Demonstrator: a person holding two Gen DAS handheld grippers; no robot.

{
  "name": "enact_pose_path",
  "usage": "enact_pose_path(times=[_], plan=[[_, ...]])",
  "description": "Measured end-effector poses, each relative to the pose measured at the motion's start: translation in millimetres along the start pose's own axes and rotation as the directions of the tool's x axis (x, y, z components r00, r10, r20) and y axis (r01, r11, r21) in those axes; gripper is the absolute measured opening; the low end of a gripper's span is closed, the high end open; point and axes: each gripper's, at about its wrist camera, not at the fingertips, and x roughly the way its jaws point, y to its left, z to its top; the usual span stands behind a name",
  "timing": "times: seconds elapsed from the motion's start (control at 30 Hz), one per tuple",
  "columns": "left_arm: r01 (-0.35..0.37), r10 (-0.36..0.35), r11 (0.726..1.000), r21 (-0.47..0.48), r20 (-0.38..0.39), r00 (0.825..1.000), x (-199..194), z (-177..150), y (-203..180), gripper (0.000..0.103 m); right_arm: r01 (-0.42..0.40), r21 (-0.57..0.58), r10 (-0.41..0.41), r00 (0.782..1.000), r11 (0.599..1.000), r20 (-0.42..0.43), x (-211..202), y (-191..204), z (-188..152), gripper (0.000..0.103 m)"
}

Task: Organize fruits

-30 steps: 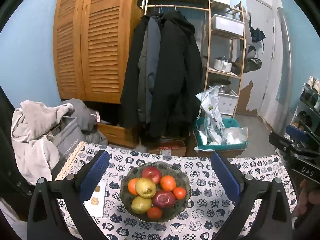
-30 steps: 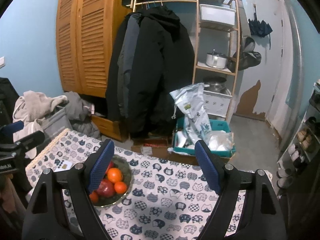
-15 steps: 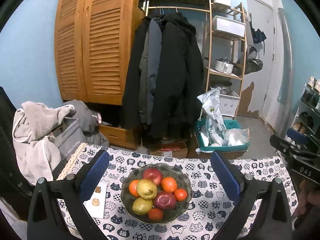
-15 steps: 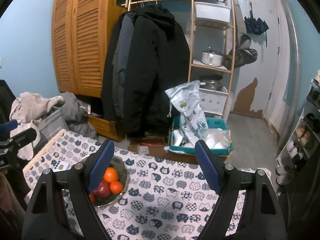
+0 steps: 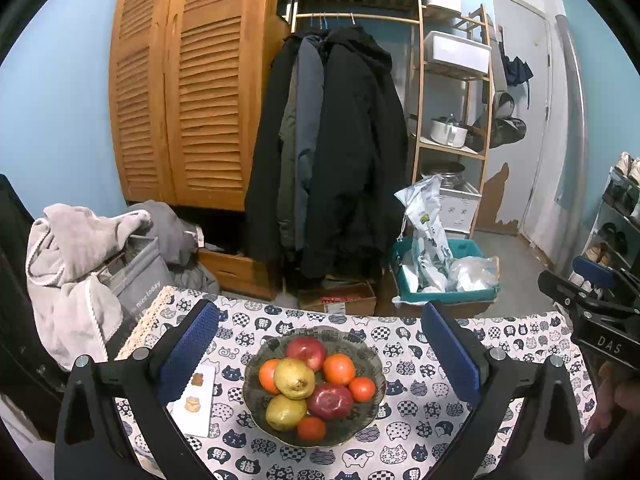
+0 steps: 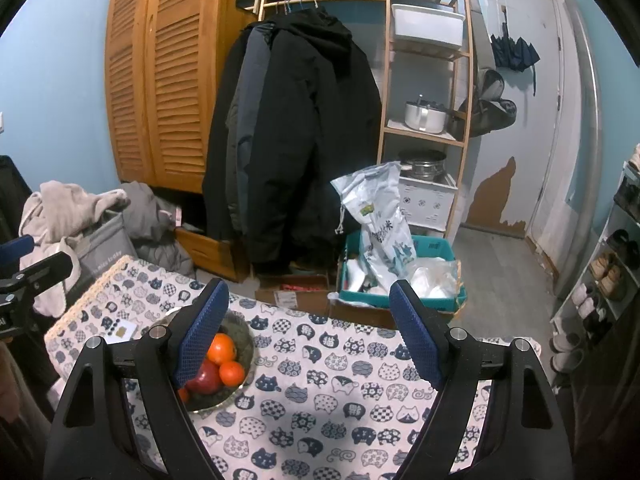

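Note:
A dark glass bowl (image 5: 372, 364) sits on the cat-print tablecloth (image 5: 520, 352), holding two red apples (image 5: 306, 353), two yellow pears (image 5: 295, 378) and several oranges (image 5: 339, 369). My left gripper (image 5: 320, 352) is open and empty, raised above the bowl with the bowl between its fingers in view. My right gripper (image 6: 308, 332) is open and empty over the cloth to the right of the bowl (image 6: 244, 340); its left finger hides part of the fruit (image 6: 222, 349).
A small white card (image 5: 194, 400) with two brown pieces lies left of the bowl. Beyond the table's far edge stand a cardboard box (image 5: 340, 300), a teal crate of bags (image 5: 444, 276), hanging coats (image 5: 332, 152) and a laundry pile (image 5: 80, 264).
Both grippers have risen and tilted slightly, so the table and bowl sit a little lower in both views. Both stay open; no fruit has moved.

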Motion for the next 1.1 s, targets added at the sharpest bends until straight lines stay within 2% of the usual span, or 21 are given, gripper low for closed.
enact_pose_path(times=[1.1], plan=[[-0.007,0.007,1.0,0.0,0.003,1.0,-1.3,-0.7,2.0,0.102,-0.001,-0.004,0.001,1.0,1.0,0.001,0.3,0.5,-0.1,0.082]])
